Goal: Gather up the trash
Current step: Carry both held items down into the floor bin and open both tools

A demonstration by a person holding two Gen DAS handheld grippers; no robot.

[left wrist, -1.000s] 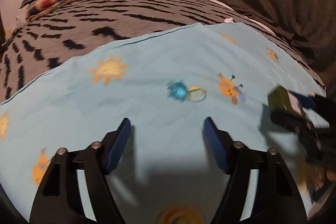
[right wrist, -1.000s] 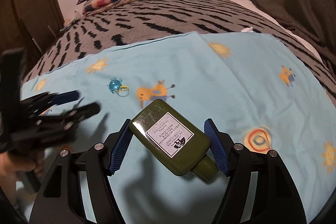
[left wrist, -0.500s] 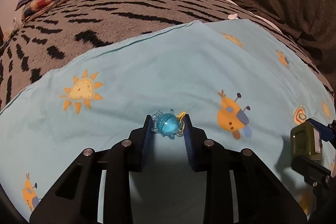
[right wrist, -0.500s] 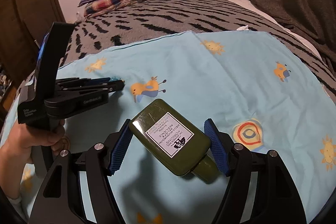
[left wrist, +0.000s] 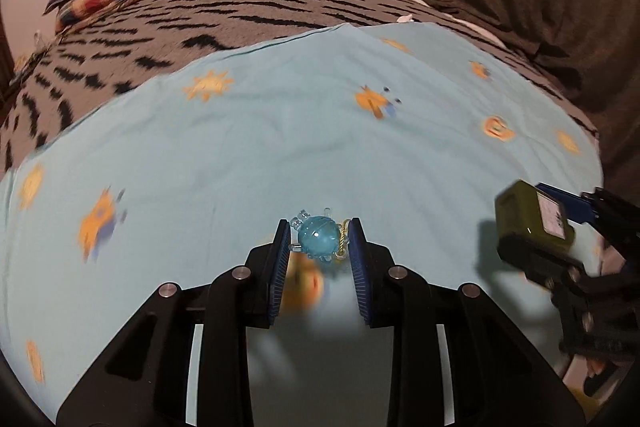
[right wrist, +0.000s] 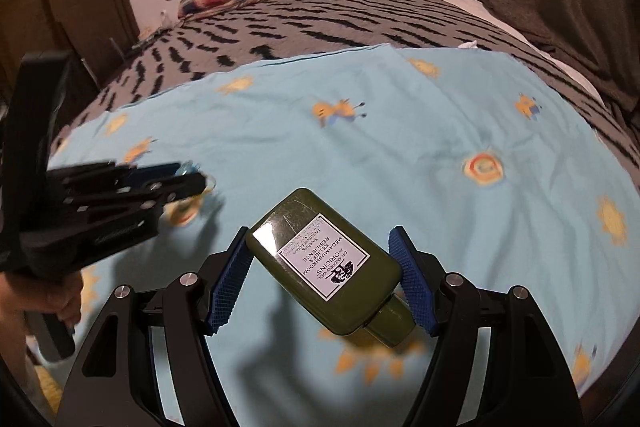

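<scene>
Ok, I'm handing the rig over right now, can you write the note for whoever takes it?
Left gripper: fingers shut on the blue ball charm, lifted off the light blue sheet.
Right gripper: holding the green lotion bottle crosswise, cap toward the camera, also clear of the sheet.
Done: both items picked up.
Left: drop both in the trash; no bin is in view. A small white scrap lies at the sheet's far edge.

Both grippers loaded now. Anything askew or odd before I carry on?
Only the green bottle: it sits diagonally across the right gripper, cap end low. The left gripper holds the blue trinket squarely. Nothing spilled on the blue sheet.
</scene>
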